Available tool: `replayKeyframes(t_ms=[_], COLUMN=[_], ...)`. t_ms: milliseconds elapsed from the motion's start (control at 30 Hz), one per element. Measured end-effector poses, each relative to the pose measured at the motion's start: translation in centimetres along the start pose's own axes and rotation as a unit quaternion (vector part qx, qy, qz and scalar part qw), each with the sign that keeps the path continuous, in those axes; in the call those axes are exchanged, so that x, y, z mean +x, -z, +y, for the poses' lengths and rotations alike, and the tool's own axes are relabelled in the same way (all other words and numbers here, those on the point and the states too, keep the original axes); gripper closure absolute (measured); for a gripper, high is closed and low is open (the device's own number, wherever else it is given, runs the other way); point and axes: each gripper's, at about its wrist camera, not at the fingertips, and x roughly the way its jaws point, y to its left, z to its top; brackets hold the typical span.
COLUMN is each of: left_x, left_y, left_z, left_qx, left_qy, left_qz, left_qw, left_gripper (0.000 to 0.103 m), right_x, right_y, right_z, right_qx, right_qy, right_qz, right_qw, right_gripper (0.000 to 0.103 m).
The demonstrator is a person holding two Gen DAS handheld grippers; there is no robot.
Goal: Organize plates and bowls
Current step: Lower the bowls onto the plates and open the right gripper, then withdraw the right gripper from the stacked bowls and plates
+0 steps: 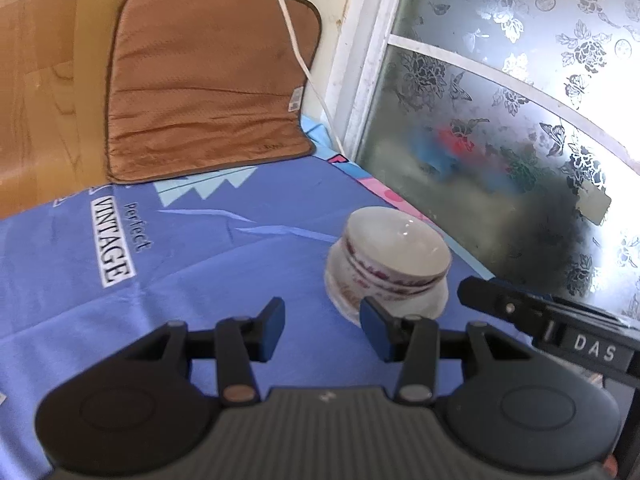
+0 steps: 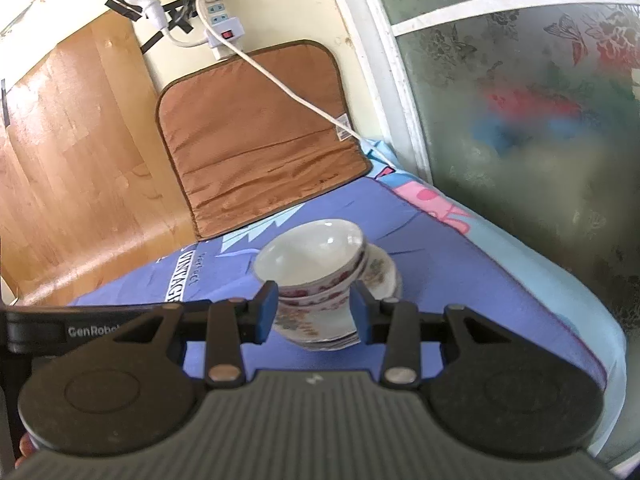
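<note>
A stack of white bowls (image 1: 394,252) with red flower bands rests on floral plates (image 1: 348,298) on the blue cloth. In the left wrist view it stands just beyond my left gripper's right fingertip. My left gripper (image 1: 322,314) is open, with only cloth between its blue pads. The right gripper's body (image 1: 520,312) reaches in from the right, its tip close to the plate rim. In the right wrist view the bowls (image 2: 316,256) and plates (image 2: 320,322) sit straight ahead, just past my right gripper (image 2: 314,300), which is open with its pads apart from the crockery.
A brown mat (image 1: 200,88) leans against the wall at the back, with a white cable (image 2: 288,92) running down from a power strip (image 2: 218,20). A frosted patterned window (image 1: 520,120) borders the right side. A wooden panel (image 2: 72,160) stands at left. The cloth's edge (image 2: 580,304) drops off at right.
</note>
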Motion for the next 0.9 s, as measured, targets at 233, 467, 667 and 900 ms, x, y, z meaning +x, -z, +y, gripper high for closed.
replayKeyframes(t_ms=[233,467,667,900], left_x=[-2.3,-4.7,-6.5,-8.0], left_y=[1.4,2.8,4.2,5.2], left_z=[2.6,5.7,8.1,9.6], left_qx=[-0.013,-0.03,-0.037,-0.046], left_qy=[-0.014,-0.047,-0.092,-0.128], left_qz=[-0.019,-0.052,-0.087,-0.103], left_qw=[0.9996,0.9971,0.9912,0.9853], left_gripper=[0.057,0.038,0.01,0.0], right_x=[-0.2,-0.7,-1.8,-2.8], right_y=[0.8,2.3,4.1,5.5], right_z=[3.1,5.7,7.7,9.0], right_qx=[-0.013,0.0,0.018,0.026], right_qy=[0.003,0.019,0.067,0.089], right_qz=[-0.007,-0.04,-0.105,-0.164], right_qw=[1.0,0.999,0.992,0.982], right_gripper=[0.056,0.025,0.0,0.0])
